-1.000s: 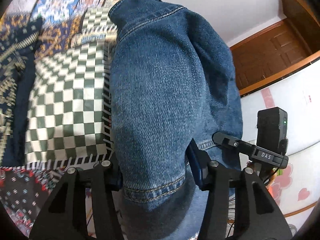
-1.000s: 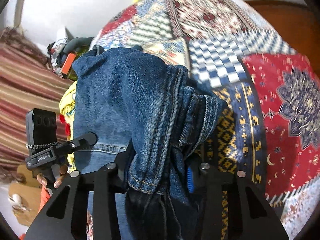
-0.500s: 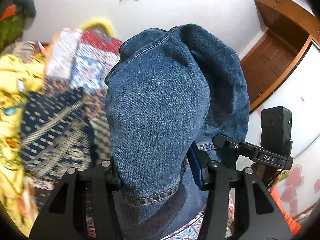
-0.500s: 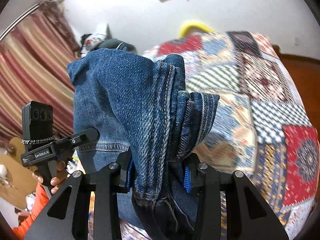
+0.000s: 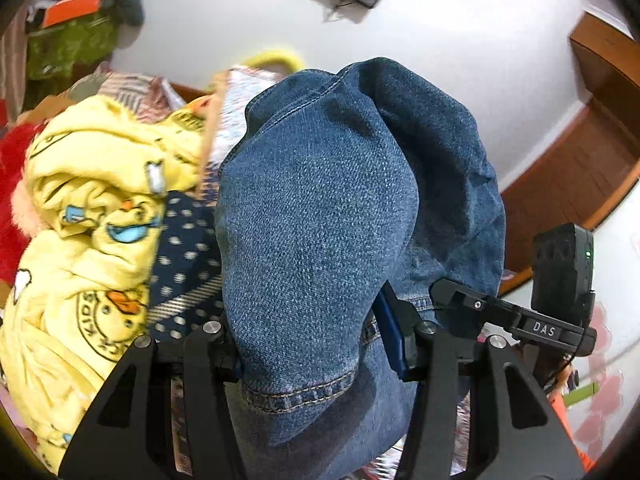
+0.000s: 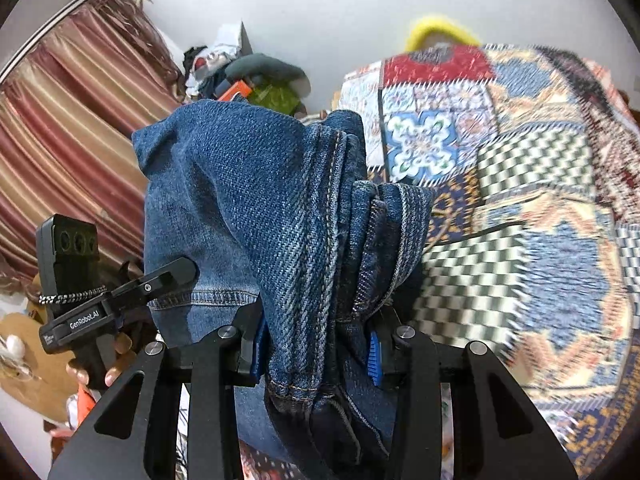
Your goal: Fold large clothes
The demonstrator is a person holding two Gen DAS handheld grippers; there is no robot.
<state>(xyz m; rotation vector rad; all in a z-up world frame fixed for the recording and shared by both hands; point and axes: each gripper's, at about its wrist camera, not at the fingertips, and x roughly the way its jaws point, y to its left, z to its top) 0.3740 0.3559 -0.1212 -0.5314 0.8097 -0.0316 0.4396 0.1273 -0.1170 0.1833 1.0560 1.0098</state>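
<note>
Two handheld grippers carry one bunched pair of jeans [image 5: 320,240] in the air above a bed covered by a patchwork quilt [image 6: 520,220]. The left gripper [image 5: 312,348] pinches a thick fold of denim near a stitched hem. The right gripper [image 6: 316,344] pinches several stacked seams and edges. The jeans look gathered into layers, so some folding seems done, but they are not yet laid down or squared off. A crumpled yellow garment [image 5: 88,240] lies on the bed, apparently unfolded and waiting.
</note>
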